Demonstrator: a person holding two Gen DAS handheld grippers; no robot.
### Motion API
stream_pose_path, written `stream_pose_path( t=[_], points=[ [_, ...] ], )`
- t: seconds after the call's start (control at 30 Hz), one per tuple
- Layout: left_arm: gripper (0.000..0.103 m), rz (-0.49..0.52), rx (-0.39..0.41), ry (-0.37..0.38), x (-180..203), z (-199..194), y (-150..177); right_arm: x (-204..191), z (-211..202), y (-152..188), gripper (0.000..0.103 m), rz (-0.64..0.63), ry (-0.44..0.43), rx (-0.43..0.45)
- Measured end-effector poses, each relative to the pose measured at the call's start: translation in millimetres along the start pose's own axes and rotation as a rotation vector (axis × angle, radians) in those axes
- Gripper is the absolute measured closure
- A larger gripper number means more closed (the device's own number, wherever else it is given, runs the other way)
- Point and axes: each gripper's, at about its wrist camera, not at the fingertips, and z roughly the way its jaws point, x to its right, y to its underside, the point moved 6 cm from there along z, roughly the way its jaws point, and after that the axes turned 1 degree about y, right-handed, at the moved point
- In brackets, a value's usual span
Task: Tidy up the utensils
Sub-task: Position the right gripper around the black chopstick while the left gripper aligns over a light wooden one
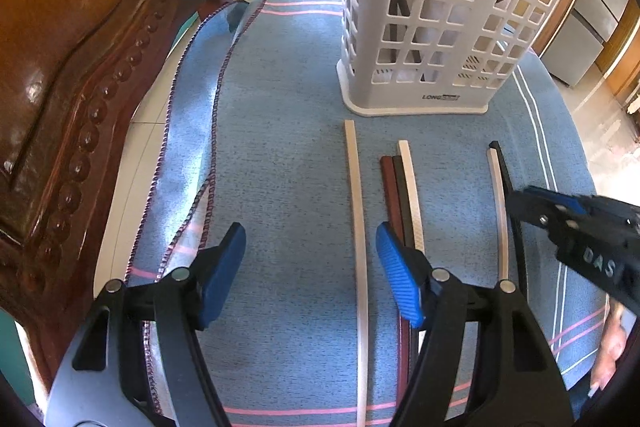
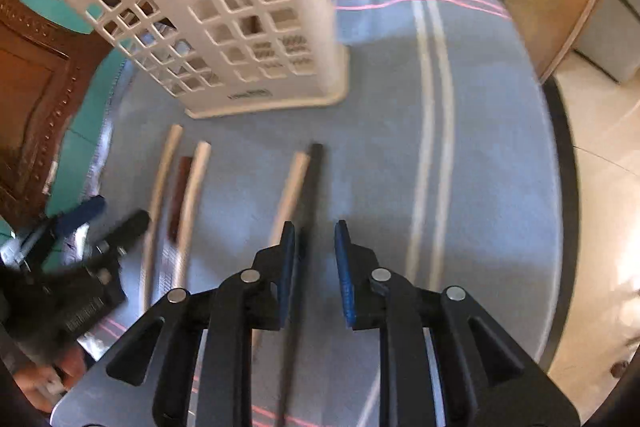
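Chopsticks (image 1: 357, 211) lie loose on blue cloth (image 1: 280, 147) just in front of white slotted holder (image 1: 432, 27), a few already standing inside. Left gripper (image 1: 310, 267) wide, empty. Right gripper (image 2: 314, 267) narrower, empty, over black chopstick (image 2: 310, 195).

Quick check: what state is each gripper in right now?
Left gripper: open, holding nothing.
Right gripper: open, holding nothing.
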Motion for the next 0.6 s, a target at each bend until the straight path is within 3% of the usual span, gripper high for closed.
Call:
stream_pose_path(
  t=[0.17, 0.33, 0.47, 0.6],
  points=[
    [0.034, -0.016, -0.008, -0.013, -5, 4, -1, -9, 4, 0, 0.079, -0.031, 0.004, 0.025],
    [0.034, -0.007, -0.013, -0.02, -4, 9, -2, -22, 4, 9, 0.079, -0.138, 0.094, 0.062],
    [0.034, 0.008, -0.019, -0.027, -2, 14, -2, -5, -1, 10, 0.079, -0.084, 0.064, 0.064],
    [0.034, 0.009, -0.026, -0.033, 2, 15, 0, 5, -7, 13, 0.079, -0.059, -0.023, 0.077]
  ],
)
